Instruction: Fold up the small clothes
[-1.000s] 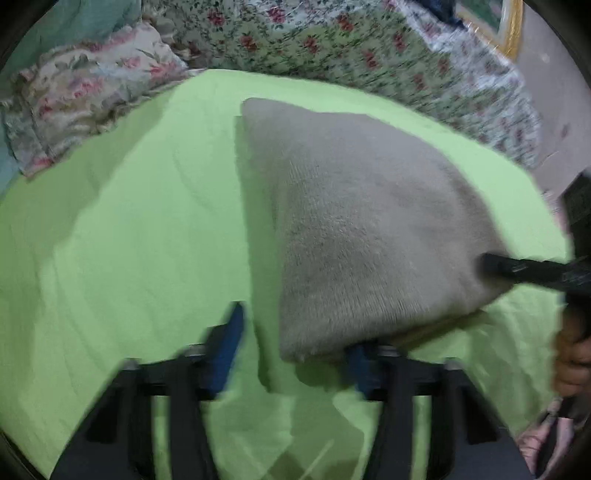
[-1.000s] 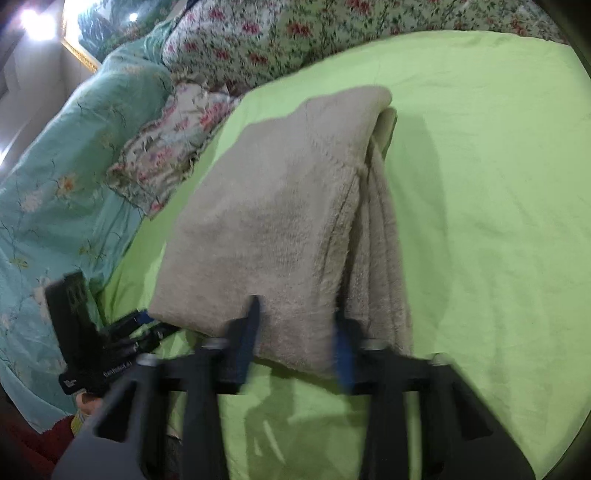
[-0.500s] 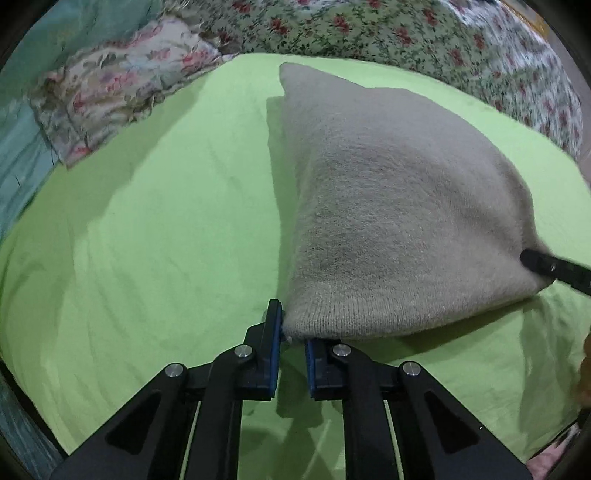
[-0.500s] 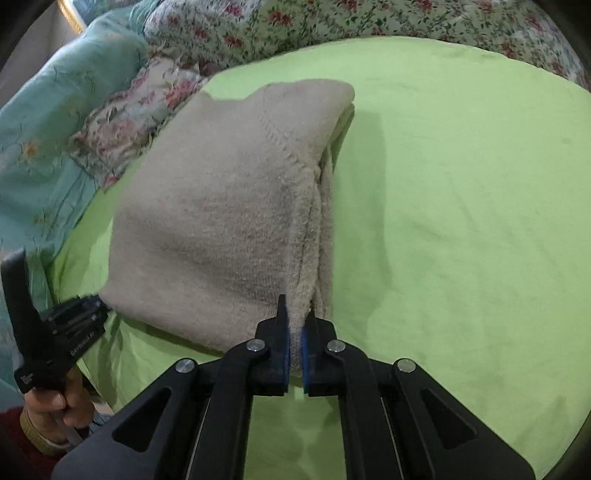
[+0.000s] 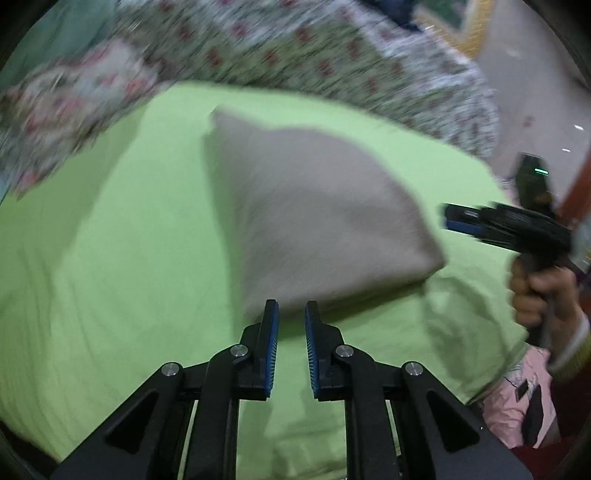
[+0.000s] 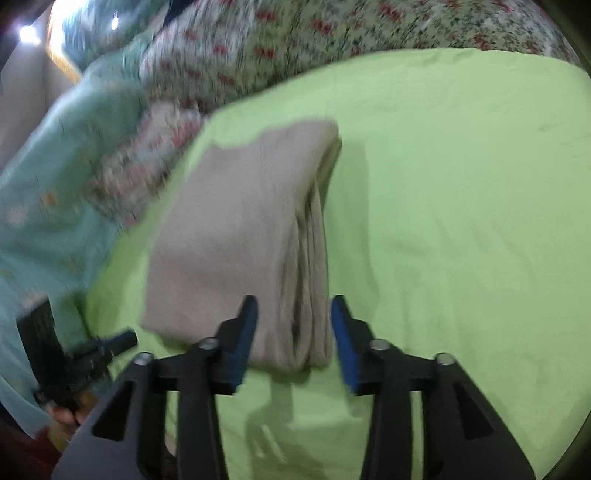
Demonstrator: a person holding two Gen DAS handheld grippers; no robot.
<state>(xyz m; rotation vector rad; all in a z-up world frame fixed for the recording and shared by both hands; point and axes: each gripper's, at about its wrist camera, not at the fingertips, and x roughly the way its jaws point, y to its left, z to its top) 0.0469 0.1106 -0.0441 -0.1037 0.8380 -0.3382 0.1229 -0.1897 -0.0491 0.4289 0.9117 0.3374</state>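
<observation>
Here the folded beige garment (image 6: 236,236) lies between the open right hand-held gripper (image 6: 293,325) fingers.

A bedroom in a home is shown. A bed is covered by a lime-green sheet (image 5: 122,258), and floral-printed bedding (image 5: 303,55) is heaped along its far side. A teal flowered quilt (image 6: 55,177) is bunched at one edge, and a gilt picture frame (image 5: 469,33) is seen on the wall behind.
</observation>
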